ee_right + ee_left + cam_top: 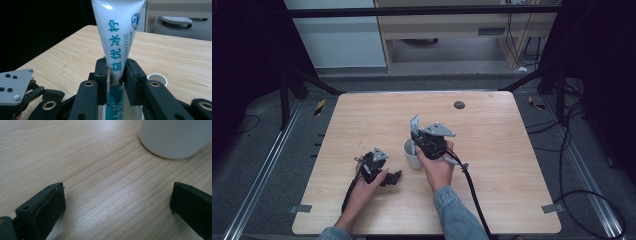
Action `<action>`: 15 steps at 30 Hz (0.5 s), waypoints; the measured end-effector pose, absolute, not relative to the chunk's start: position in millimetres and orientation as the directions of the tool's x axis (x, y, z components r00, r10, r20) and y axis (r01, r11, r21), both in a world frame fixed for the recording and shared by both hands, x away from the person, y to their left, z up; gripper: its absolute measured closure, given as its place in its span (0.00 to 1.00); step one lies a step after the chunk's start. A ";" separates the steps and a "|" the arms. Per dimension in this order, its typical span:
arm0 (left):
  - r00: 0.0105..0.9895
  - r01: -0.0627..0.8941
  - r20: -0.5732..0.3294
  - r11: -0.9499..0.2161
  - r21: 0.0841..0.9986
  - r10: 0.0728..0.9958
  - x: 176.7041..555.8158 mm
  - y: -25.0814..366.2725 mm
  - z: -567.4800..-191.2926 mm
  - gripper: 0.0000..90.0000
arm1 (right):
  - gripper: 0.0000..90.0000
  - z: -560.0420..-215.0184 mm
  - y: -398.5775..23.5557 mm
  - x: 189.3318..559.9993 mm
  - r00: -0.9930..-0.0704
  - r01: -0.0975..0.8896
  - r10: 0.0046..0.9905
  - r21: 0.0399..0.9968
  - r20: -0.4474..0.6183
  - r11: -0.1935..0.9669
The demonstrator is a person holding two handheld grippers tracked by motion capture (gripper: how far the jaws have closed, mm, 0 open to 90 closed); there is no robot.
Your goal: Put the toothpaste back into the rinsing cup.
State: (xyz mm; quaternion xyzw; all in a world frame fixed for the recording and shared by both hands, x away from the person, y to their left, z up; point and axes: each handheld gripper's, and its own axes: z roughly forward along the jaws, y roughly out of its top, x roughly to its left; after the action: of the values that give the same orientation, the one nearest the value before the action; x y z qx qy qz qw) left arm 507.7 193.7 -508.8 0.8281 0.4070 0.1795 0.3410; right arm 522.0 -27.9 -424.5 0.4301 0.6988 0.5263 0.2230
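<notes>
Right gripper (pixel 116 72) has the tube (pixel 119 32) pinched between its two black jaws, pads pressed flat on either side of the white body with its blue lettering. The tube stands upright, flat crimped end up, and its teal lower part drops down below the jaws. In the high view that right gripper (pixel 415 134) sits directly over the white cup (pixel 412 154), near the middle of the table (pixel 492 150), and the tube (pixel 414 122) pokes up as a pale sliver above the jaws, its lower end at the mouth of the cup. Whether the tube's base touches the cup's floor, I cannot tell.

Over to the left gripper (pixel 117 205): jaws spread wide, bare wood grain between them, nothing held. It points along the tabletop with the cup (pixel 175 137) ahead of it and off to one side, clear of both pads. From above, the left gripper (pixel 394 177) rests low on the table, just beside the cup on the side toward the front edge, the left hand (pixel 367 182) wrapped around its body.

The right hand (pixel 437 167) grips its tool from behind, cable (pixel 472 190) trailing back toward the front edge. A small dark disc (pixel 459 105) sits near the far edge, well apart from everything.
</notes>
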 end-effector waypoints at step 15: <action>0.604 0.552 0.020 -0.436 0.711 0.797 507.7 193.7 -508.8 0.00 | 0.69 -424.9 -29.9 521.6 -0.522 0.380 0.841 0.921 0.140 0.082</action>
State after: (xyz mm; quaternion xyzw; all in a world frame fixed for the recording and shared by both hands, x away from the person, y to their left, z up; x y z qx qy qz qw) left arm 507.7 193.7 -508.8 0.8280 0.4071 0.1796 0.3413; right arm 521.6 -29.9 -424.9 0.4355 0.7011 0.5191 0.2223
